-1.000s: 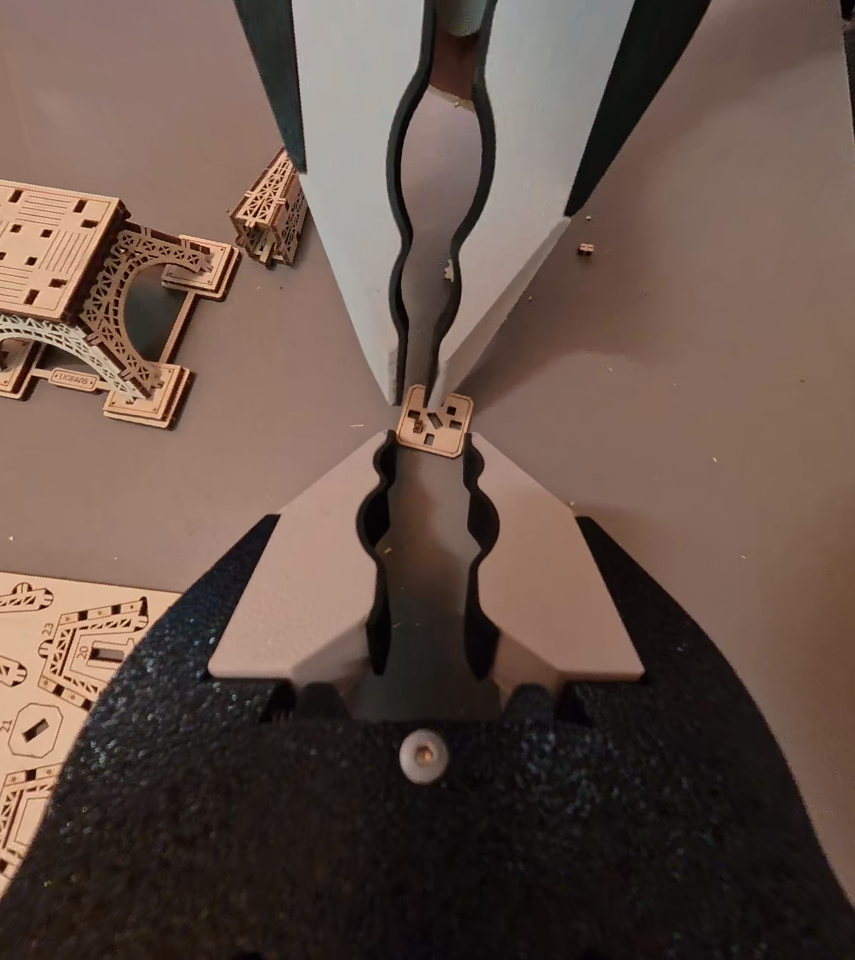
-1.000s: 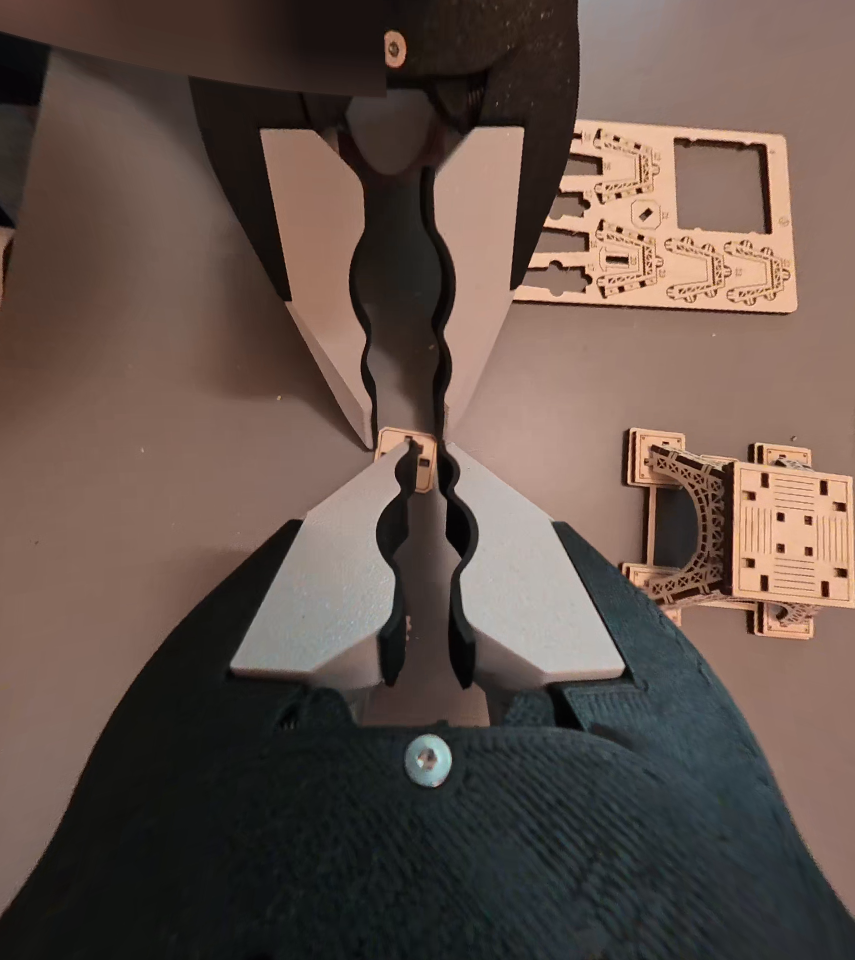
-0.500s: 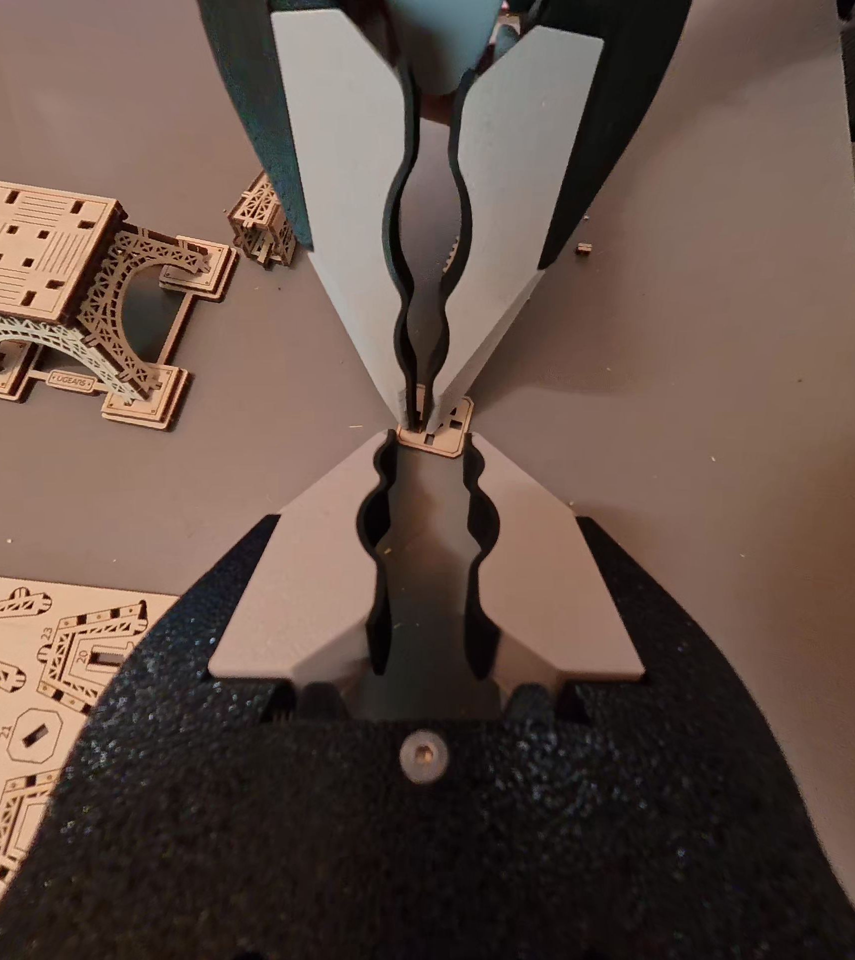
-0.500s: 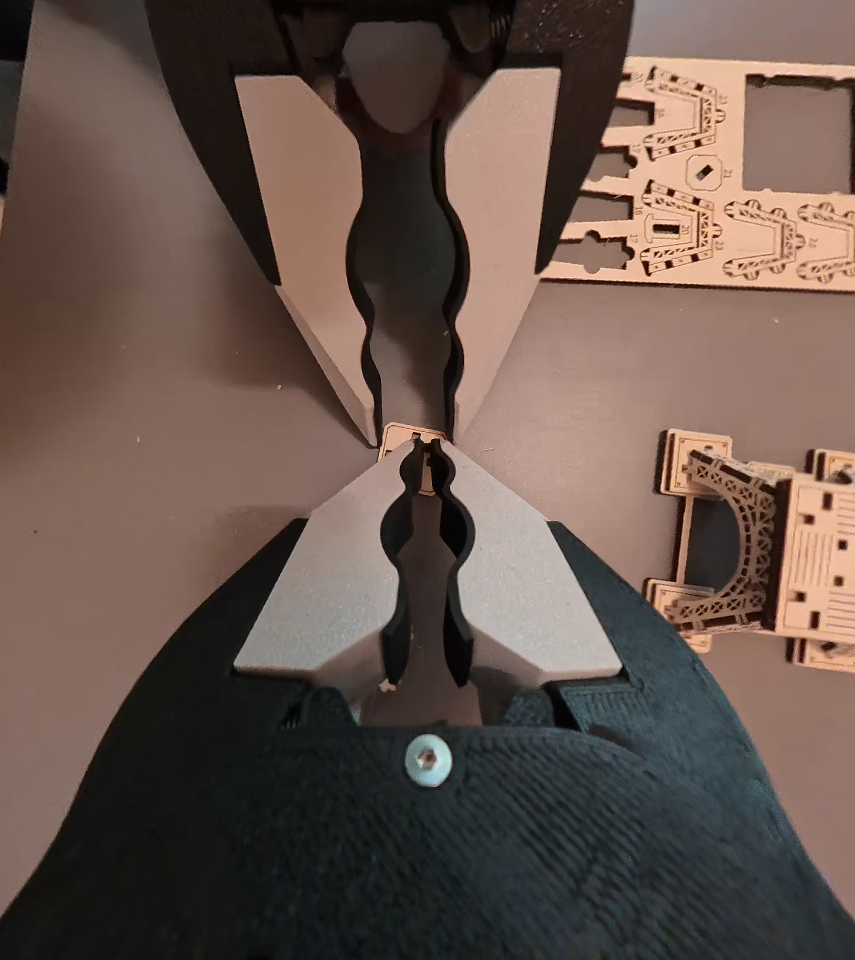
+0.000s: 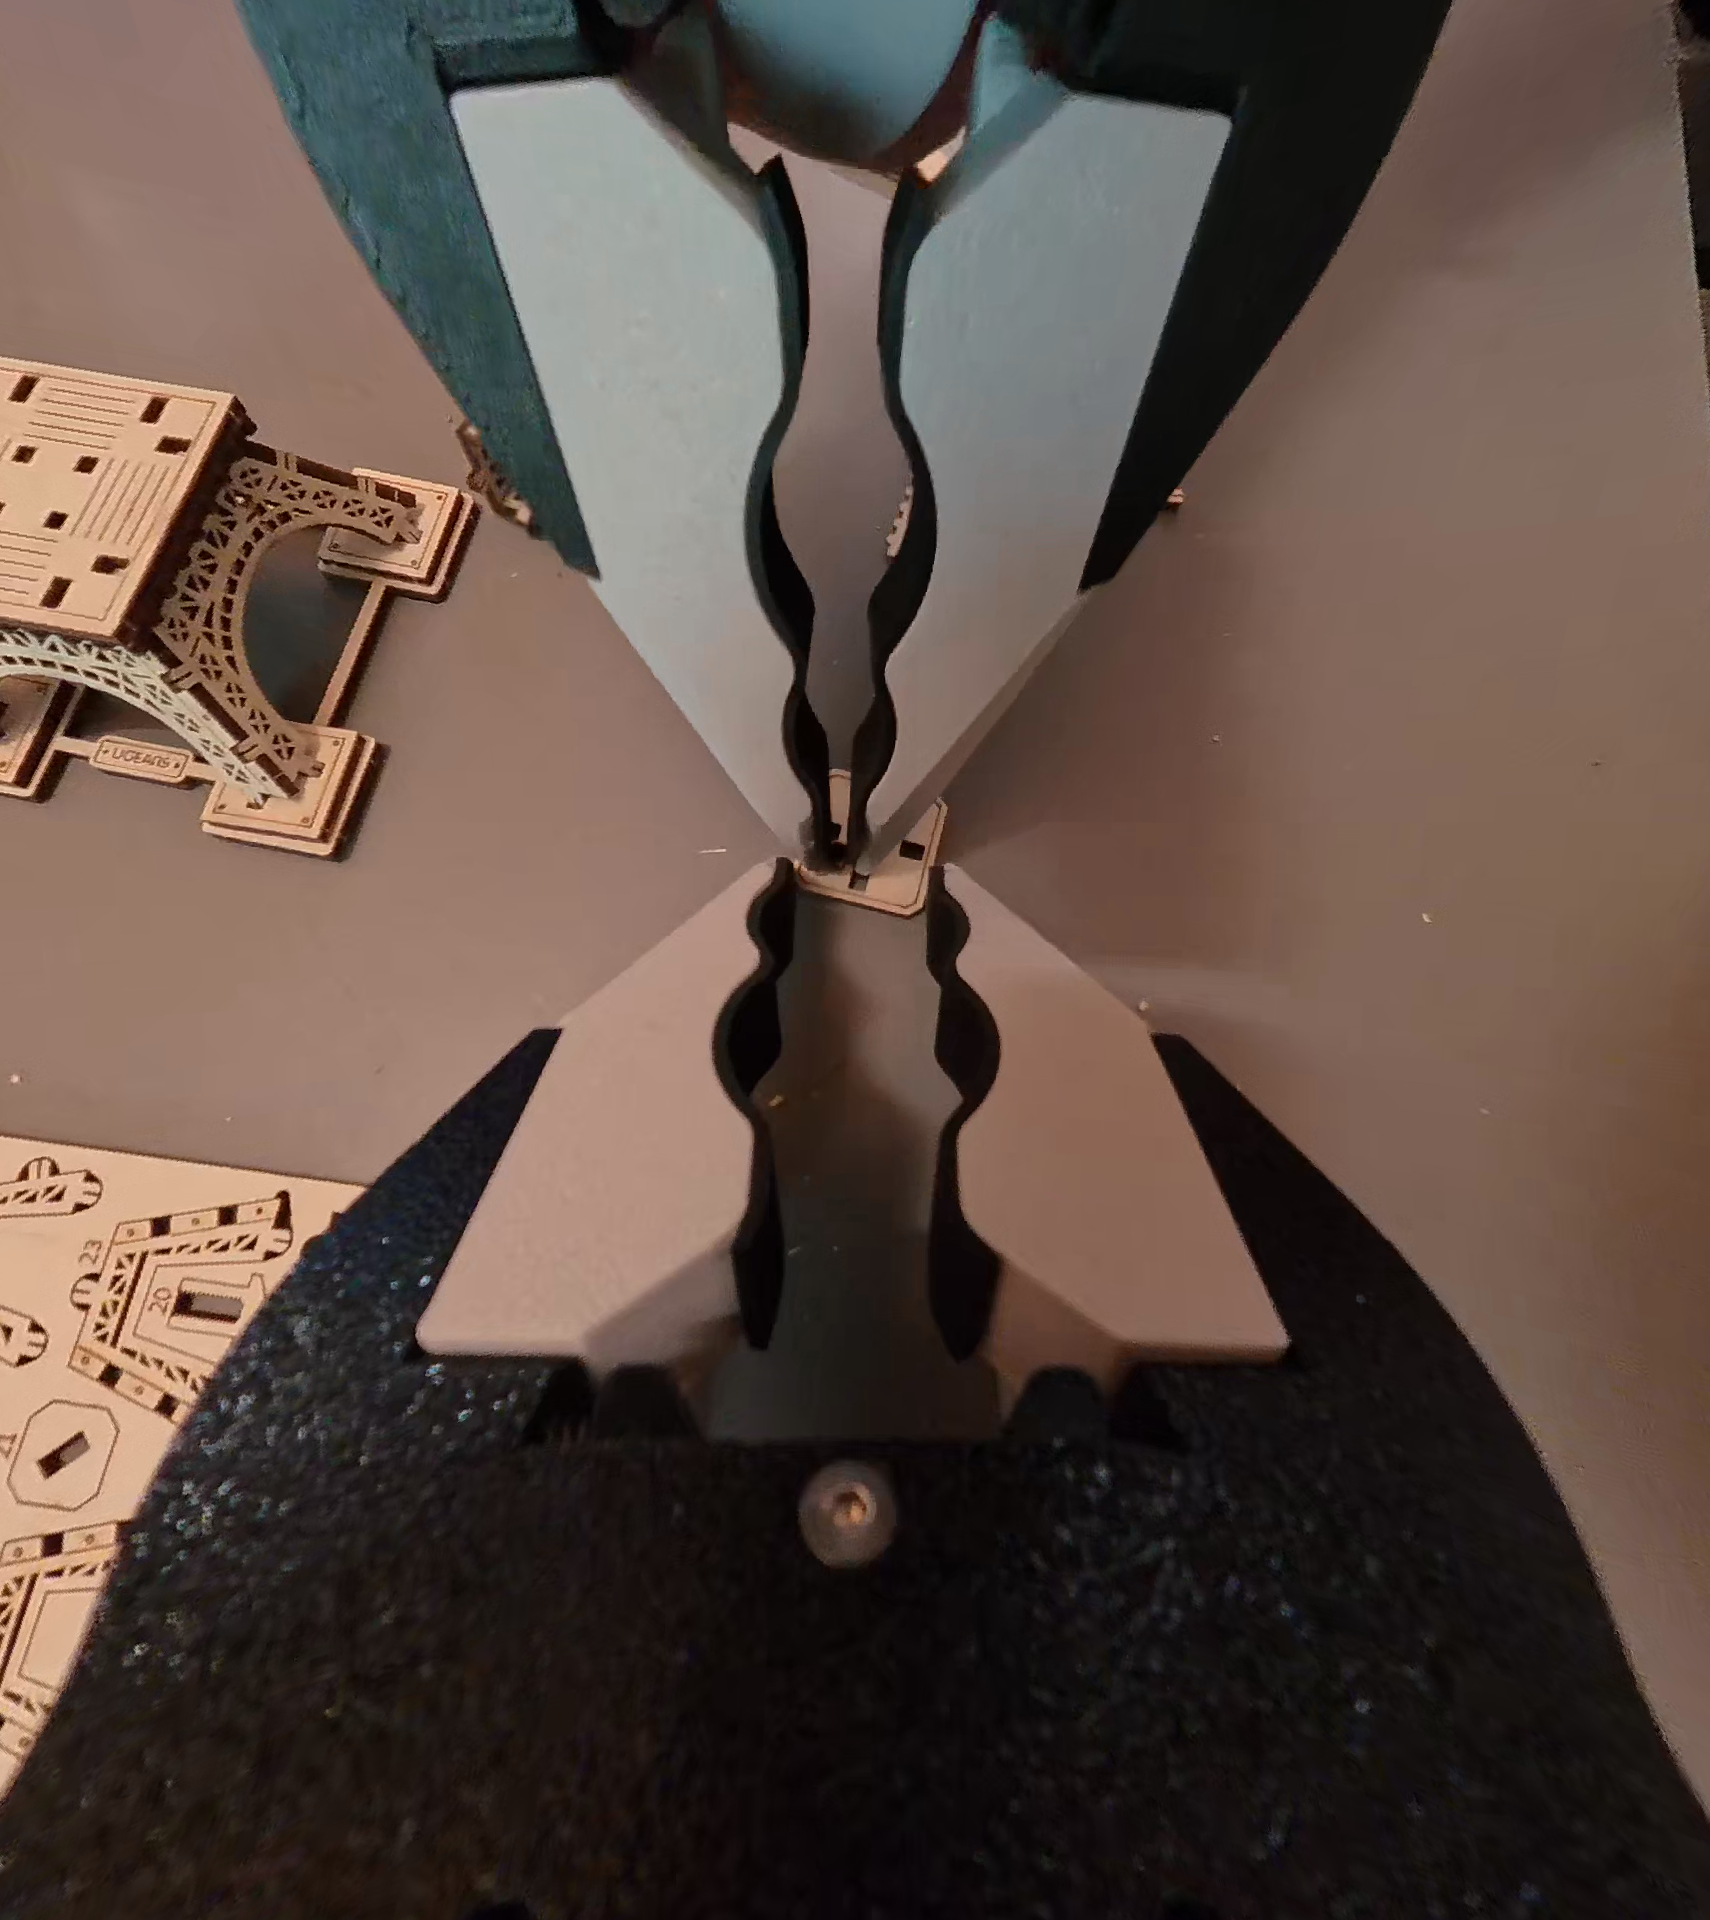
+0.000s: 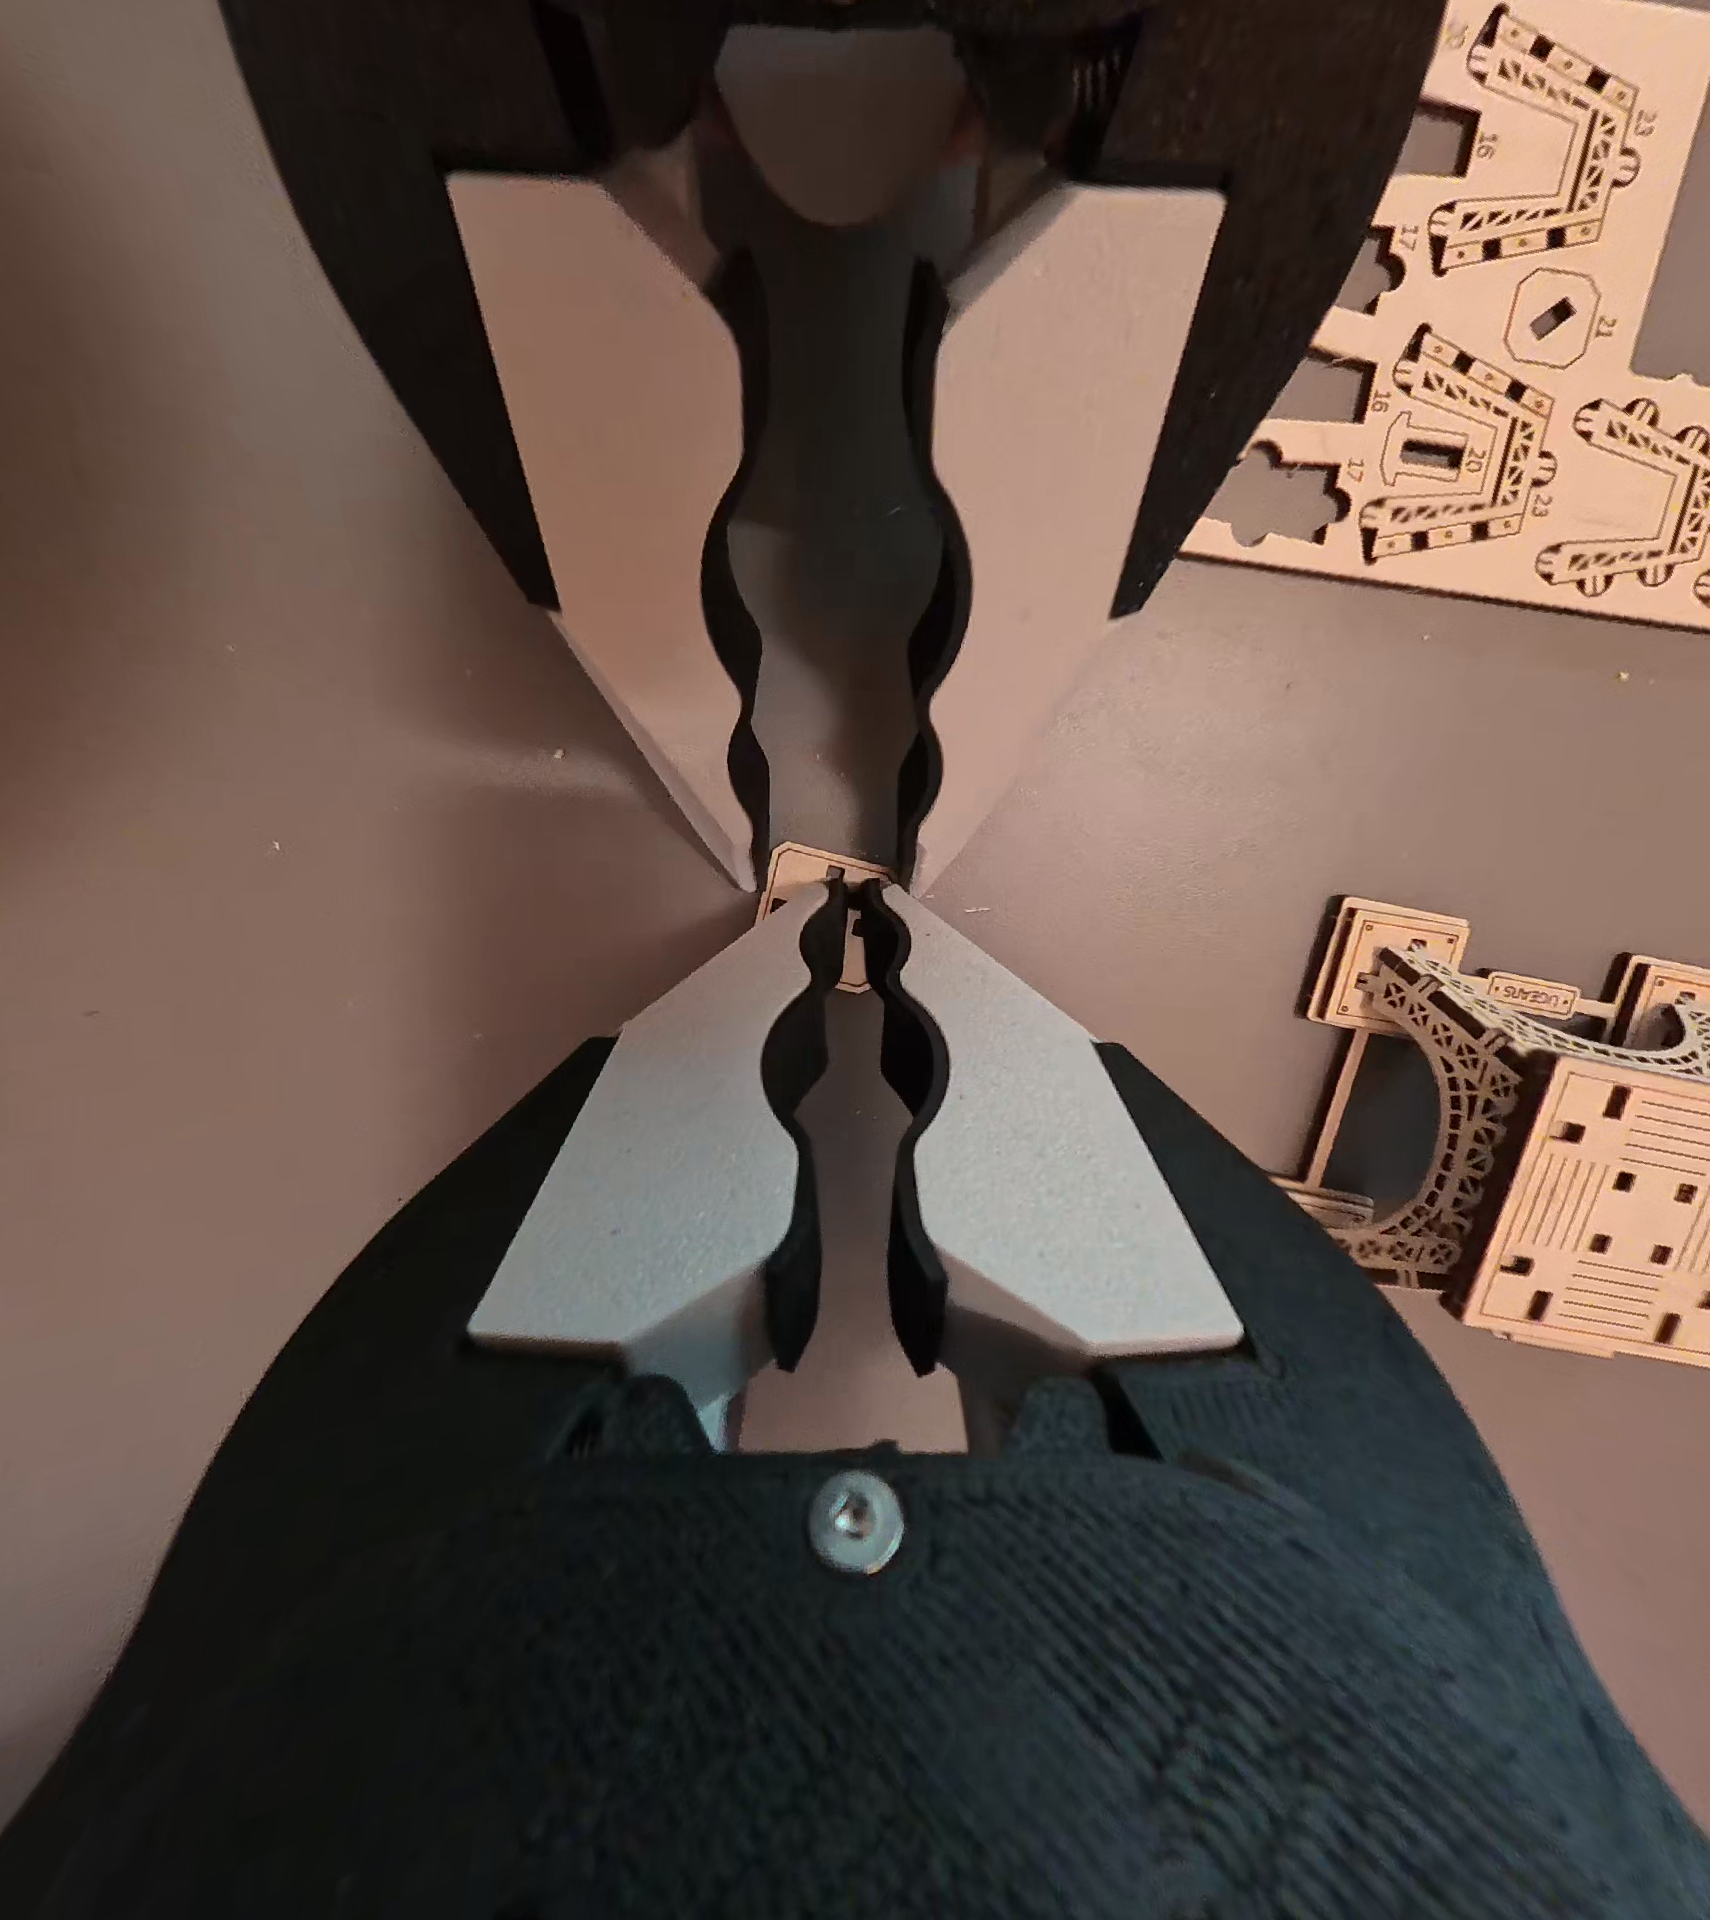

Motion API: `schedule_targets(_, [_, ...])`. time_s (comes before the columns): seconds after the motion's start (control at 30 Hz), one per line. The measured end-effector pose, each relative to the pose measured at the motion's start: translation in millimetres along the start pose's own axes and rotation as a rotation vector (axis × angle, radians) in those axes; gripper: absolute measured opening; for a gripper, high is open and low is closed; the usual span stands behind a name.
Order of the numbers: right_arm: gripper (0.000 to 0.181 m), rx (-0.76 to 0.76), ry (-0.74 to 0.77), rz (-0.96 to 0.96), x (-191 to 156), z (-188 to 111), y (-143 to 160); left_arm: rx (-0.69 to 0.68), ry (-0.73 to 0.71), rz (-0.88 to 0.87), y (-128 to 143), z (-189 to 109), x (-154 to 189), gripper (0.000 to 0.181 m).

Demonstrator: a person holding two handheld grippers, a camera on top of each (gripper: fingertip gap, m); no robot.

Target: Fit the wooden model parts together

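Both jaws on flat plate (image 5: 887, 881)

The left tongs (image 5: 861, 883), pale grey wedge-shaped fingers with wavy black pads on a speckled black body, reach from 6 o'clock toward 12 o'clock in their own view, their fingers (image 5: 622, 1122) parted by a wide gap and gripping the edges of a small flat piece at the tips. The right tongs (image 6: 856, 894), the same grey wedges on a ribbed black body, point tip to tip at them from the opposite side. Their tips are drawn almost together, and what lies between them cannot be made out.
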State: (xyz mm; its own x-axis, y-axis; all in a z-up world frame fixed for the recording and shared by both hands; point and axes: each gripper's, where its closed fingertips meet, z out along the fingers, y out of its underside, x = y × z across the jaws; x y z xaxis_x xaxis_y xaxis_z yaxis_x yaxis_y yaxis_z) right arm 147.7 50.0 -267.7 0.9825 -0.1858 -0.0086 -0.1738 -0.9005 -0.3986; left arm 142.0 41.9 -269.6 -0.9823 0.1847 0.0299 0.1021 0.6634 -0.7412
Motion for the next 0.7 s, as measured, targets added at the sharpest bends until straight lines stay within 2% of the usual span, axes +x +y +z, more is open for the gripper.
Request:
schedule_targets(0.07, [0.002,0.061,0.016,0.008,0,-2,-1,0.000,0.000,0.001,0,0,0,0.024])
schedule_targets(0.13, [0.012,0.150,0.015,0.051,-3,-7,-5,0.001,-0.001,0.001,0,0,0,0.024])
schedule_targets(0.23, [0.005,0.205,0.089,0.068,2,-17,-1,0.001,0.001,0.000,0,0,0,0.024])
schedule_targets(0.4, [0.004,0.257,0.115,0.088,2,-14,1,0.001,0.003,-0.002,0,0,0,0.024])
schedule_targets(0.7, [0.000,0.253,0.112,0.067,1,-4,-1,0.001,0.003,-0.003,0,0,0,0.024])
